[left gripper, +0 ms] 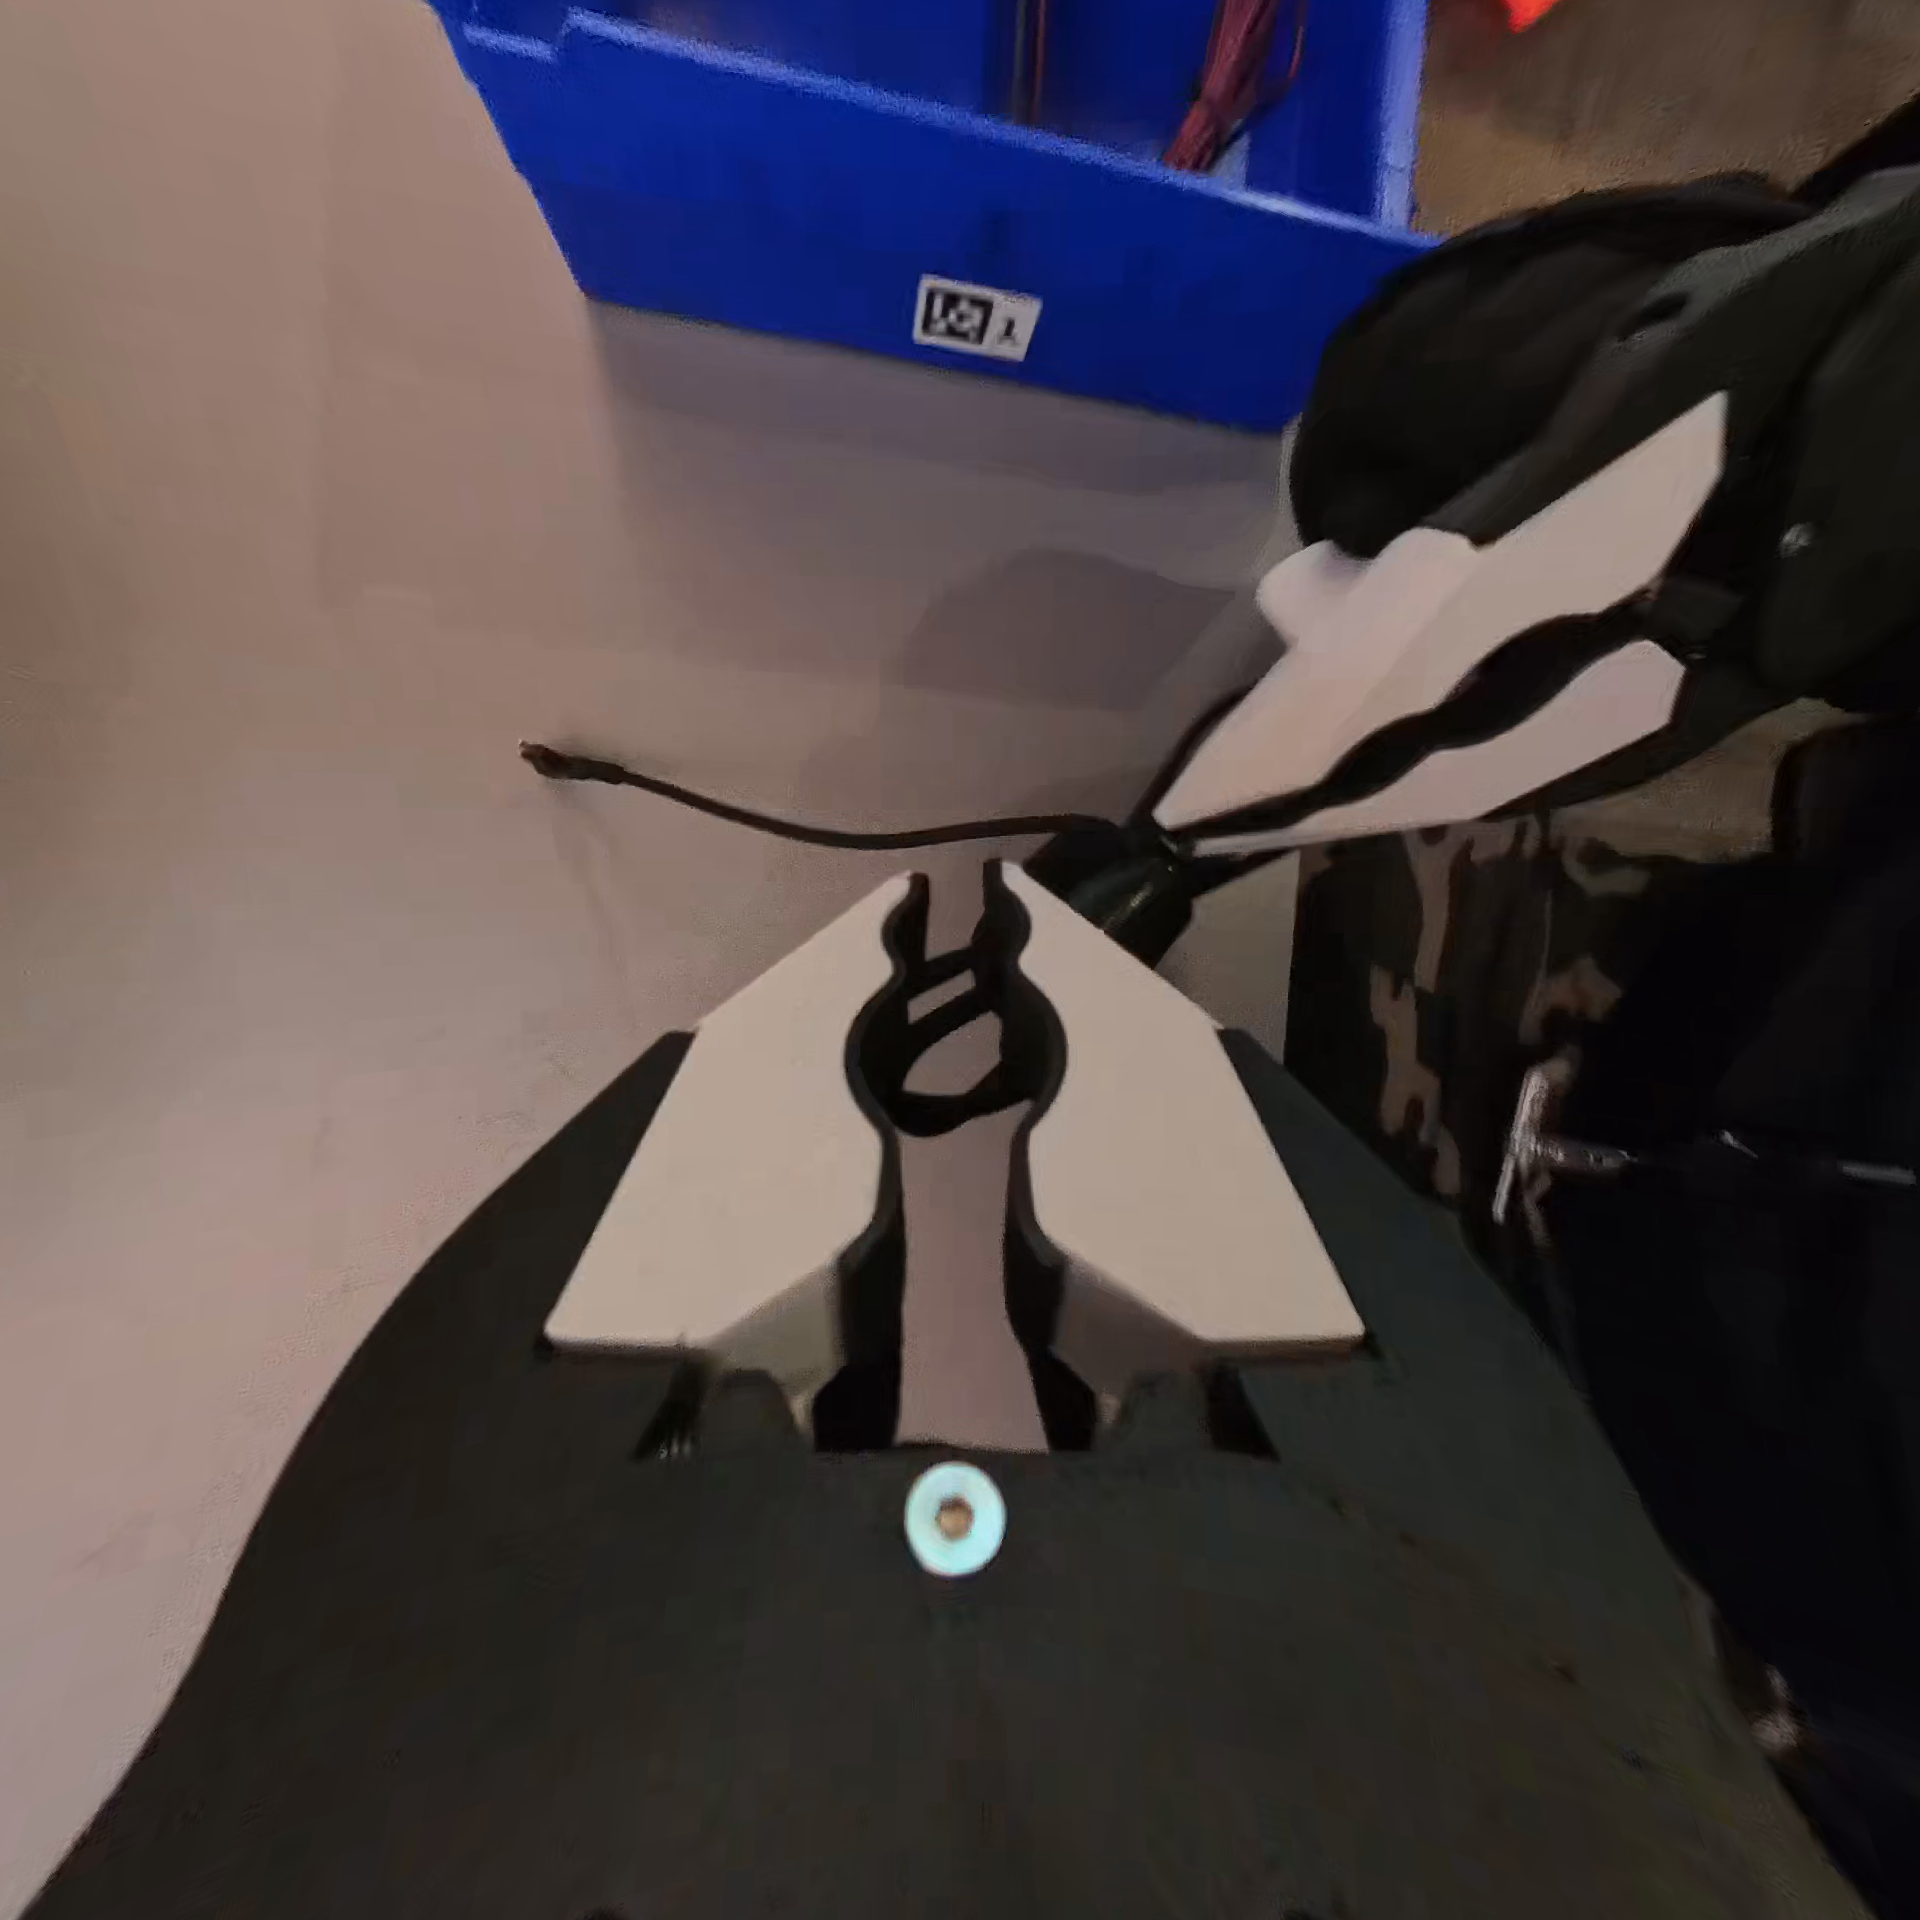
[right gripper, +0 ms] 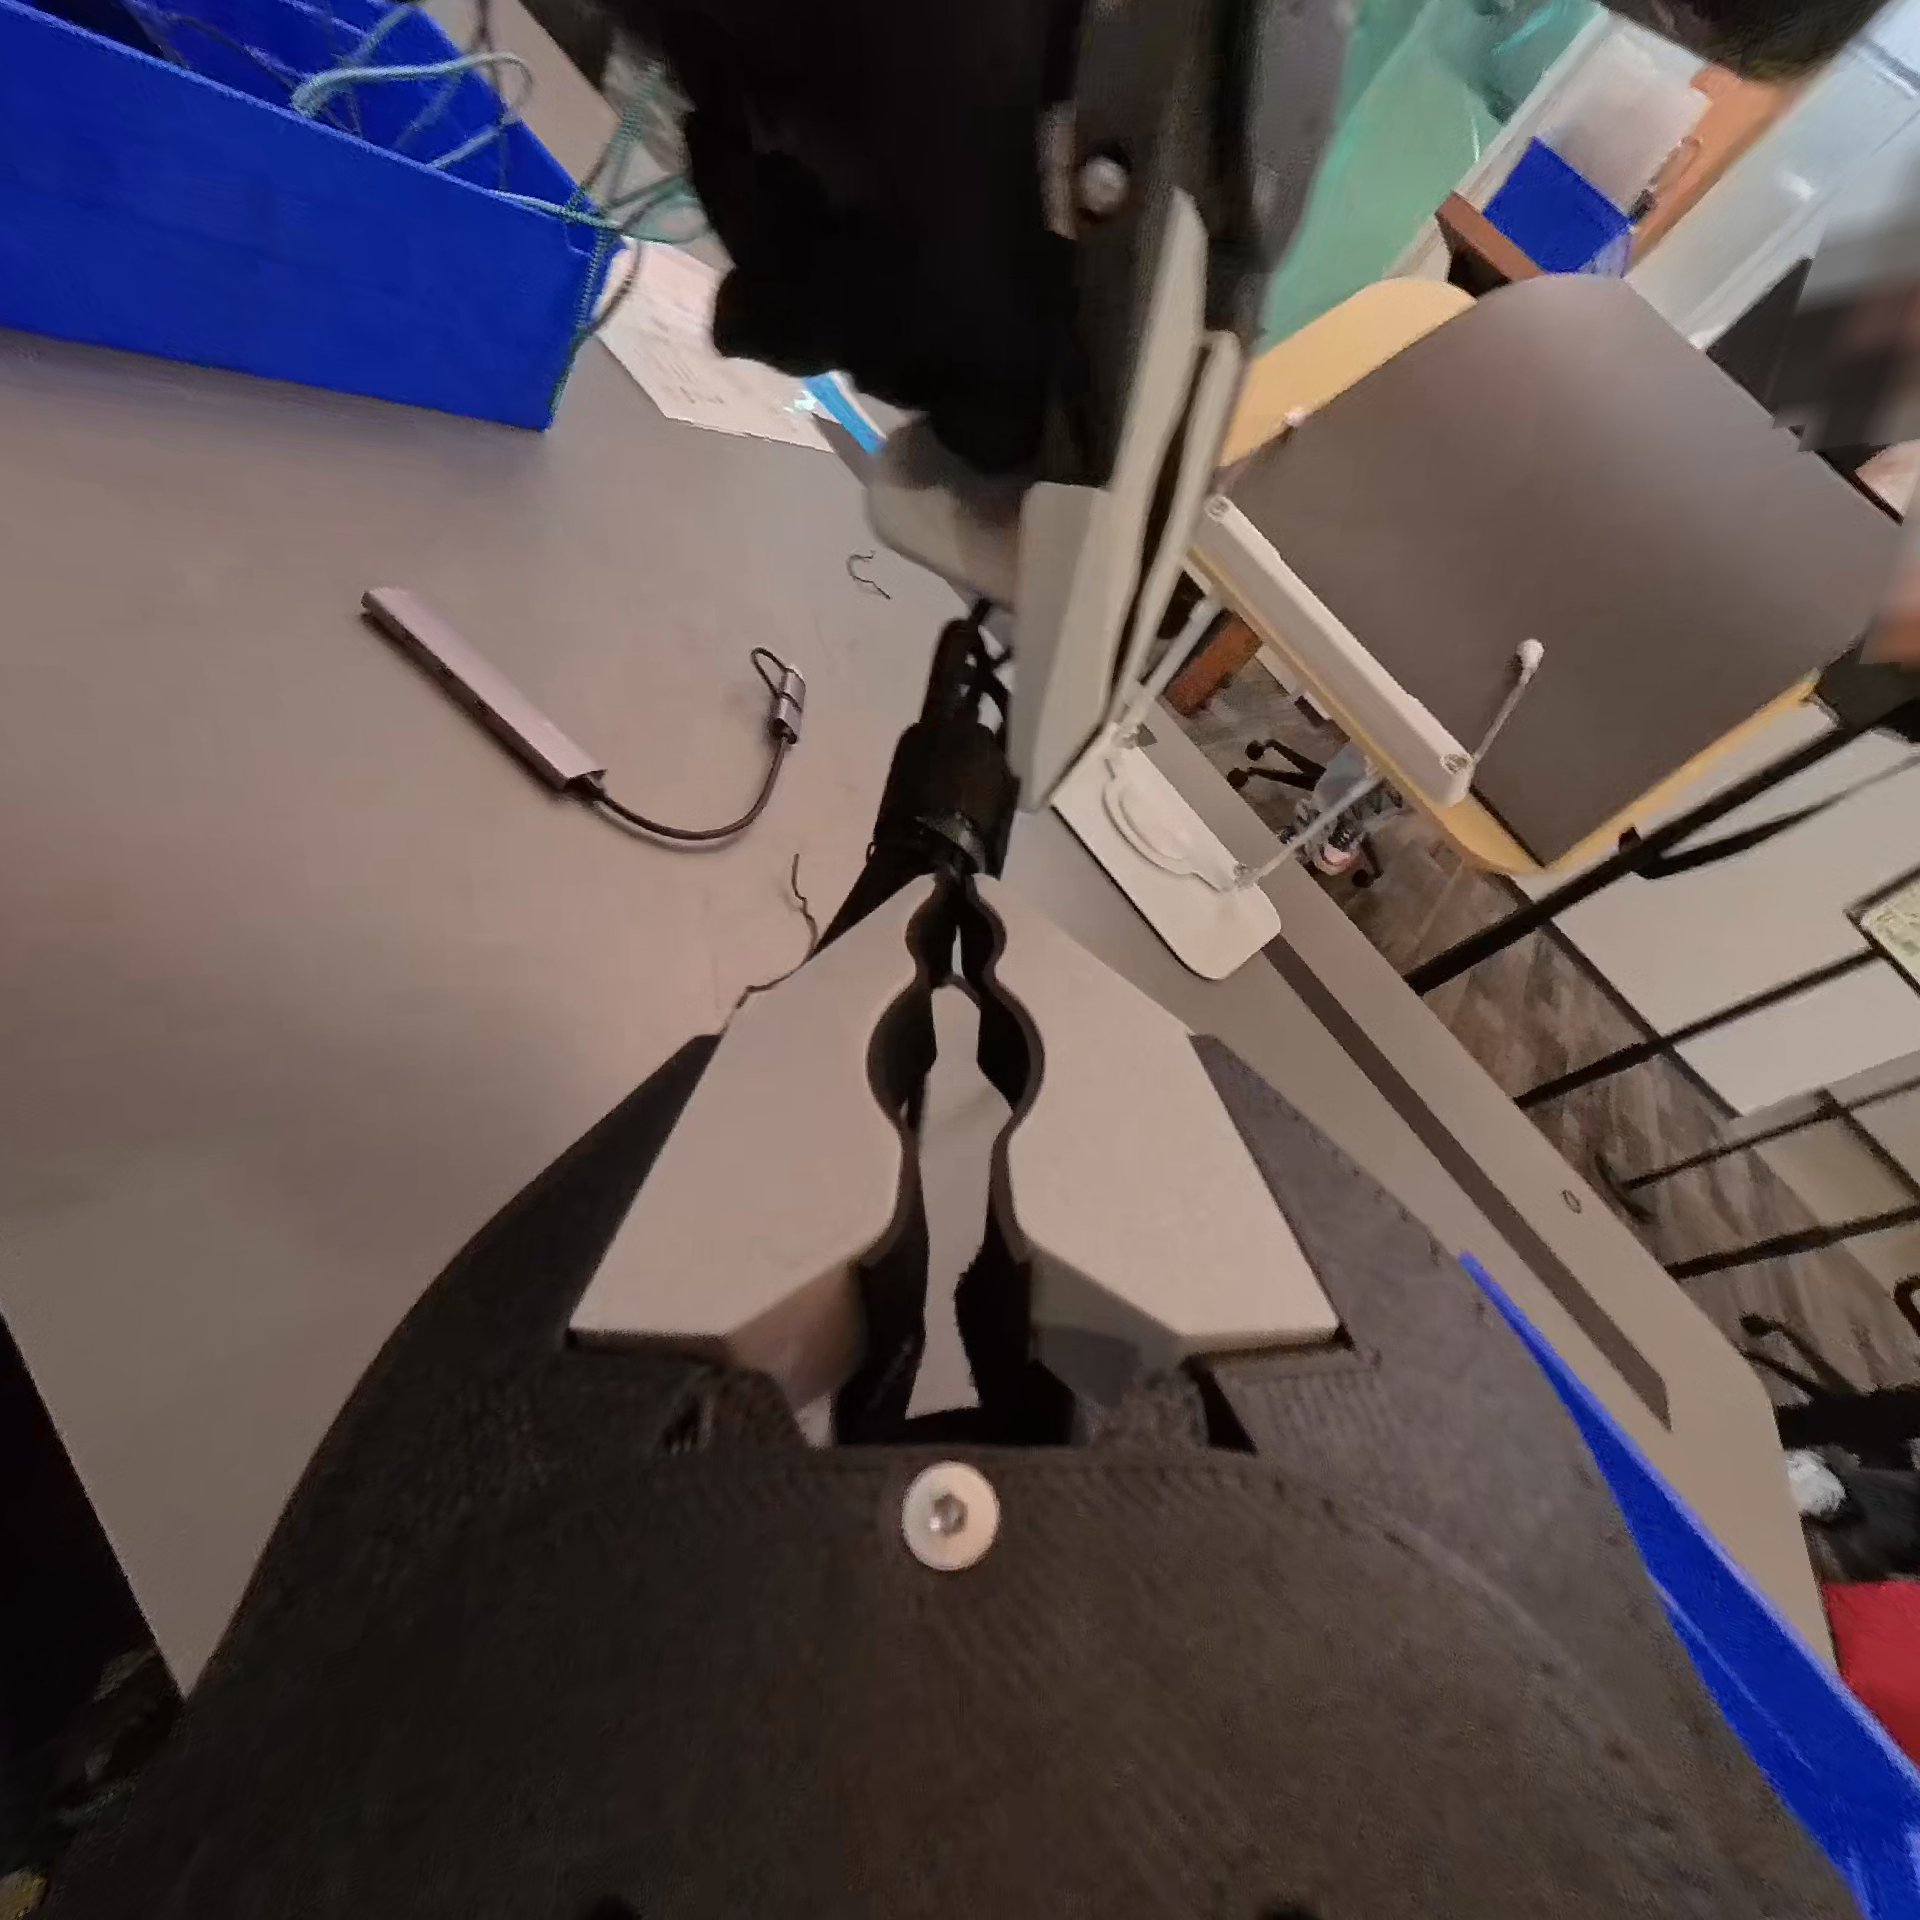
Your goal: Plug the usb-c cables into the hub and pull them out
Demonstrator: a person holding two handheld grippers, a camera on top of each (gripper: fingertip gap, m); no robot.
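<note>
While both tools work at the centre, the task's other parts sit to the left of the right wrist view.

- Upper left: blue bin (right gripper: 260, 239) with loose cords in it, probably your cable stock, set back from the working patch.
- Left of centre: the slim grey hub (right gripper: 483, 686) lies flat on the table (right gripper: 312, 987), its short lead curling to a small plug (right gripper: 787, 691). No cable is in it. It lies apart from both tools, so I judge plugging has not begun.
- Centre: the black cable bundle (right gripper: 948, 774) hangs just above the table. Your right gripper (right gripper: 954, 909) is clenched on the strands that run out of it, which pass back between the fingers. Holding the strands rather than the coil likely leaves the coil free to be undone.
- Just right of the bundle: the left gripper (right gripper: 1070, 769) comes down from the top of the frame, fingers drawn nearly together beside the coil. In the left wrist view a black loop shows in the gap between them, but I cannot tell whether they pinch it.
- Left wrist view, left of centre: a thin wire tie (left gripper: 727, 810) sticks out from the bundle. My guess is that the left tool is there to free it.
</note>
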